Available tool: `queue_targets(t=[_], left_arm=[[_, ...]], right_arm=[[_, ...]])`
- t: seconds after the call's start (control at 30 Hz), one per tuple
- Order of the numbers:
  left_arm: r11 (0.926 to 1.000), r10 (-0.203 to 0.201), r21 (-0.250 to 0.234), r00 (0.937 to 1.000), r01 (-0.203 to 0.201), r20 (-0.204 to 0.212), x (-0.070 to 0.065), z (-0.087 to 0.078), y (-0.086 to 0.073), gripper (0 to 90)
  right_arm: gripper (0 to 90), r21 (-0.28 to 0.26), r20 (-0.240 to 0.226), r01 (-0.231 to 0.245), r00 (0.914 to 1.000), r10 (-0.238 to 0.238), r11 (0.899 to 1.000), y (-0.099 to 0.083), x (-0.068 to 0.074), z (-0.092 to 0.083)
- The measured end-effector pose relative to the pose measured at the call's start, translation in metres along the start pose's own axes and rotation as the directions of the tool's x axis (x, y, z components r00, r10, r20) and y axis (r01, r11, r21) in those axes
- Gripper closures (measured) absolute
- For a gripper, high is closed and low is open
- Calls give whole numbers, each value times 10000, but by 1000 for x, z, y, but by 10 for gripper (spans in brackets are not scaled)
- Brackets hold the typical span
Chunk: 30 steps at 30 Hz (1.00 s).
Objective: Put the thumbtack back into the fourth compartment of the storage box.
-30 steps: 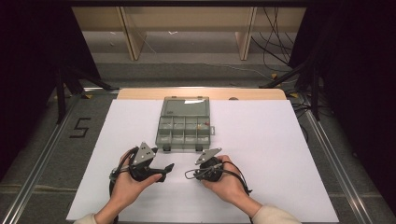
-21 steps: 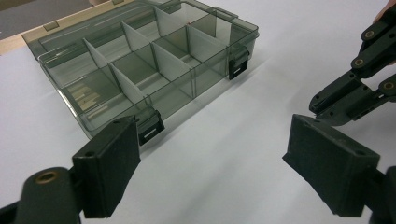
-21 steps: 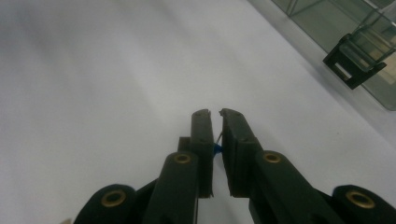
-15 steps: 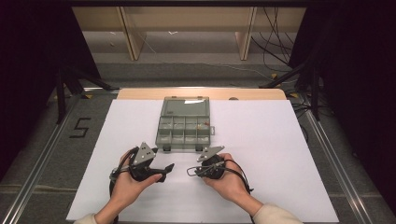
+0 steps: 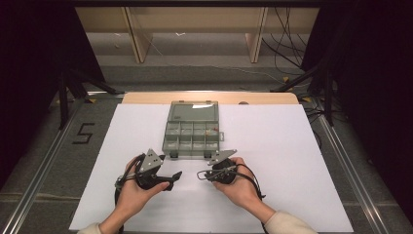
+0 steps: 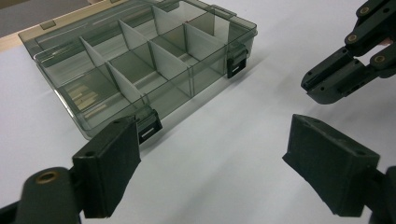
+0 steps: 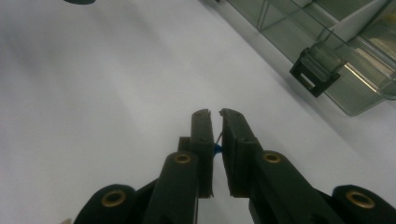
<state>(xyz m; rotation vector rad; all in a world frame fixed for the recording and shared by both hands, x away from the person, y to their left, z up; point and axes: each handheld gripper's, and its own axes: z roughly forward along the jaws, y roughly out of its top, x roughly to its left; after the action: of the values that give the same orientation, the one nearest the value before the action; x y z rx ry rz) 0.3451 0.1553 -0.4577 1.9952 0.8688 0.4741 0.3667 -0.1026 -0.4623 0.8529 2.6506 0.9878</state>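
So the bench (image 5: 292,161) is covered with a white sheet, which I'd guess is there so tiny parts stand out against it. Sitting toward 12 o'clock from the hands is the clear smoky-grey compartment organizer box (image 5: 193,131), lid flipped open and lying flat behind it, dividers all exposed. Open like that, it looks ready for parts to go in or come out. Its two black latches (image 6: 149,127) face the person, so the front edge is the easy side to reach over. One far-right compartment seems to have something small and reddish in it, too tiny to call.

Both hands sit just at 6 o'clock of the box, apart from it, nothing touching it.

Left hand-held gripper (image 5: 171,176) is at about 7 o'clock from the box, jaws spread wide with nothing between them, just bare white sheet. In the left gripper view it's aimed at the box's near corner, so I'd say it's waiting to steady the box or take a handoff.

Right hand-held gripper (image 5: 200,174) is at about 5 o'clock from the box, tips pointing toward the left one. Its jaws are clenched nearly together, and in the right gripper view there's a thin wire-like thing with a blue bit (image 7: 217,148) pinched between the pads. What it is exactly, I can't tell. My guess is it's headed for a compartment.
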Motion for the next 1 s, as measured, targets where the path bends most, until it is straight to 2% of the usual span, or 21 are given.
queue_targets(t=[0.1, 0.2, 0.23, 0.27, 0.33, 0.37, 0.43, 0.53, 0.63, 0.67, 0.7, 0.77, 0.87, 0.9, 1.0], left_arm=[[10000, -59, -24, 10000, 59, 64, 0, 1, 0, 168], [9999, -121, -8, 9999, 122, 60, 0, 0, 0, 168], [9999, -112, -6, 9999, 112, 56, 0, 0, 0, 168], [9999, -121, -35, 9999, 121, 11, 0, 1, -1, 168], [10000, 4, -21, 10000, -4, 1, 0, 0, 0, 168], [9999, -124, -17, 9999, 124, 26, 0, 0, 0, 168], [9999, -100, -7, 9999, 100, 16, 0, 0, 0, 168], [10000, -96, -14, 10000, 96, 1, 0, 1, 0, 169], [10000, -84, 14, 10000, 84, 49, 0, 0, 0, 169], [10000, -81, 5, 10000, 81, 30, 0, 0, 0, 169], [10000, -80, 4, 10000, 80, 25, 0, 0, 0, 169], [10000, 55, -1, 10000, -55, 11, 1, 0, 0, 169], [10000, 7, 0, 10000, -7, -2, 1, 0, 0, 169], [10000, -93, 14, 10000, 93, 28, 0, 0, 0, 169], [9999, 39, 99, 10000, -39, 17, 1, 0, 0, 169]], right_arm=[[841, -79, 60, 121, 9999, -120, 9999, 0, -2, 0], [841, -46, 61, -103, 9999, 103, 9999, 1, -2, -1], [841, -157, 110, 84, 9999, -82, 9998, 1, -4, -1], [841, -276, 199, 67, 9998, -61, 9996, 1, -4, 0], [841, -155, 130, -11, 9999, 13, 9999, 2, -5, -2], [841, -328, 255, 45, 9997, -36, 9995, 2, -5, 0], [841, -185, 177, -77, 9998, 81, 9998, 2, -6, -2], [841, -356, 278, -60, 9996, 70, 9993, 3, -7, -1], [841, -271, 247, -97, 9996, 103, 9996, 4, -8, -3], [841, -441, 347, -29, 9994, 44, 9990, 4, -9, -2], [841, -317, 262, -94, 9996, 102, 9995, 5, -9, -4], [841, -477, 389, -79, 9992, 97, 9988, 5, -11, -2], [841, -369, 310, -201, 9993, 212, 9991, 6, -12, -4], [841, -500, 396, -157, 9991, 177, 9986, 5, -12, -3], [841, -378, 329, -215, 9992, 227, 9991, 6, -14, -5]])
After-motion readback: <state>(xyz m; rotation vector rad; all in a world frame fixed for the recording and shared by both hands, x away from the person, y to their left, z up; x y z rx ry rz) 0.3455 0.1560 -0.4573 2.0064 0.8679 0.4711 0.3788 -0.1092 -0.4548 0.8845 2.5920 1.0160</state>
